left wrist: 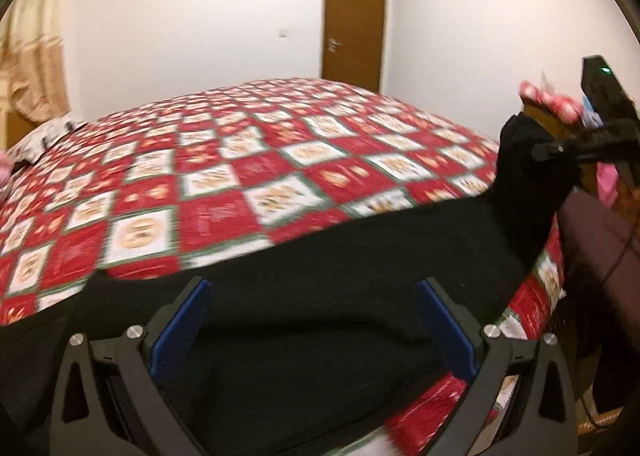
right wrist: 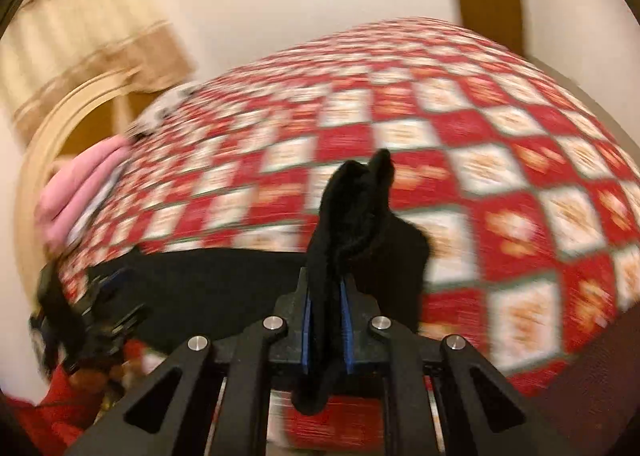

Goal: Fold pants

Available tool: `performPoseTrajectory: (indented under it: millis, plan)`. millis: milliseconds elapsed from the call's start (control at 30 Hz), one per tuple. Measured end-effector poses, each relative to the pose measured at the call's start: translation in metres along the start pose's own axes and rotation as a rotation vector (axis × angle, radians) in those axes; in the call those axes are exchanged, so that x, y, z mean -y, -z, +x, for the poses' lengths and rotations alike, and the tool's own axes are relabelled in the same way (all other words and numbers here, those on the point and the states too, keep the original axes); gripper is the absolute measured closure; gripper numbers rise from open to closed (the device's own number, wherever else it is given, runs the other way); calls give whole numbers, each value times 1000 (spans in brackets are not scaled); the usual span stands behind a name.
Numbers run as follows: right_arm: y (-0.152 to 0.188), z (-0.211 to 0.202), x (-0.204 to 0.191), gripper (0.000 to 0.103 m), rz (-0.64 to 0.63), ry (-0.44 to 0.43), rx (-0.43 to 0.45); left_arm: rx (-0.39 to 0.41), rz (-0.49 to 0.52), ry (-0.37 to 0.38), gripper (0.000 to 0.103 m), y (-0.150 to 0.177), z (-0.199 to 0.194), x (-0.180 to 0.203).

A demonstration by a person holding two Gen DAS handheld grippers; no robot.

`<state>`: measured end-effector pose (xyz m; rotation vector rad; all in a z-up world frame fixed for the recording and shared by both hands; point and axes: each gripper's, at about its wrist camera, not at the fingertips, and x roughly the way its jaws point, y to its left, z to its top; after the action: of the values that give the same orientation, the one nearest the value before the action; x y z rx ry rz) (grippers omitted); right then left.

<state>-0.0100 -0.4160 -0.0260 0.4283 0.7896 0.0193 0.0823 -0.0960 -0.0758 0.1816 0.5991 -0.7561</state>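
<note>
Black pants (left wrist: 320,256) lie along the near edge of a bed with a red-and-white checked quilt (left wrist: 224,159). My left gripper (left wrist: 312,296) is open, its blue-padded jaws spread just above the black cloth. My right gripper (right wrist: 326,288) is shut on a bunched end of the pants (right wrist: 352,207) and holds it up off the quilt (right wrist: 480,175). In the left wrist view the right gripper (left wrist: 560,147) is at the far right with the lifted cloth. In the right wrist view the left gripper (right wrist: 96,296) is at the far left, blurred.
A brown door (left wrist: 354,23) is in the white wall behind the bed. A beige curtain (left wrist: 36,55) hangs at the left. Pink cloth (right wrist: 80,191) lies at the bed's left end. Dark furniture (left wrist: 600,256) stands right of the bed.
</note>
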Motion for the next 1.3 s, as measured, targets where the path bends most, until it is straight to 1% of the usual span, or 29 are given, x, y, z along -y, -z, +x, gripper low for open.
performPoseTrajectory:
  millis: [100,167,233,267,300,367,400,433,467,500,533,600,667,700,733,800,833,867,900,967,1000,1100,1133,1167,1200,1267,1300]
  plan:
    - [1,33,-54,90,-74,-86,-41,16,-41,-41,0,1,-10,-21]
    - [9,63,-82,90,-109,-122,-72,21,-58,-65,0,4,-15,-31]
    - [19,89,-103,90,-132,-138,-98,21,-77,-83,0,7,-20,-42]
    - [28,107,-117,90,-149,-141,-112,22,-82,-87,0,9,-22,-46]
    - [33,116,-124,87,-159,-134,-119,21,-86,-95,0,11,-25,-50]
    - [47,141,-139,86,-191,-89,-141,17,-92,-109,0,15,-27,-56]
    - [54,151,-145,76,-201,-90,-147,14,-96,-115,0,17,-28,-61]
    - [57,149,-148,67,-199,-103,-130,12,-101,-119,0,19,-28,-64]
    - [60,146,-151,45,-193,-130,-105,10,-110,-122,0,21,-29,-68]
    - [63,141,-154,30,-188,-178,-101,9,-117,-123,0,22,-29,-71]
    - [64,138,-157,29,-190,-207,-102,8,-126,-124,0,24,-28,-73]
    - [65,128,-163,29,-193,-272,-97,5,-139,-122,0,25,-27,-76]
    - [63,106,-160,29,-180,-359,-32,4,-142,-121,0,26,-28,-76]
    - [61,96,-160,31,-175,-383,9,4,-140,-121,0,26,-28,-76]
    - [59,88,-156,35,-169,-387,43,4,-136,-119,0,25,-28,-75]
    - [49,82,-146,54,-139,-362,77,3,-130,-120,0,26,-27,-74]
    - [45,84,-135,56,-98,-356,85,-1,-130,-122,0,26,-25,-74]
    - [42,89,-125,58,-52,-350,86,-5,-133,-123,0,26,-24,-74]
    - [42,95,-118,63,-21,-335,78,-9,-138,-122,0,26,-23,-73]
    - [48,114,-116,69,-3,-319,32,-11,-140,-120,0,26,-22,-72]
    - [54,119,-117,69,-5,-328,12,-12,-136,-121,0,26,-22,-71]
    - [81,152,-137,69,-43,-374,-116,-16,-118,-133,0,25,-23,-69]
    - [91,155,-144,69,-80,-356,-102,-19,-114,-136,0,24,-22,-69]
    - [95,149,-150,69,-123,-335,-65,-21,-112,-139,0,24,-22,-69]
    - [93,149,-152,69,-140,-333,-80,-22,-110,-141,0,23,-22,-68]
    - [87,143,-148,69,-127,-367,-97,-21,-102,-142,0,20,-22,-67]
    - [82,135,-142,69,-115,-384,-78,-19,-98,-141,0,18,-22,-66]
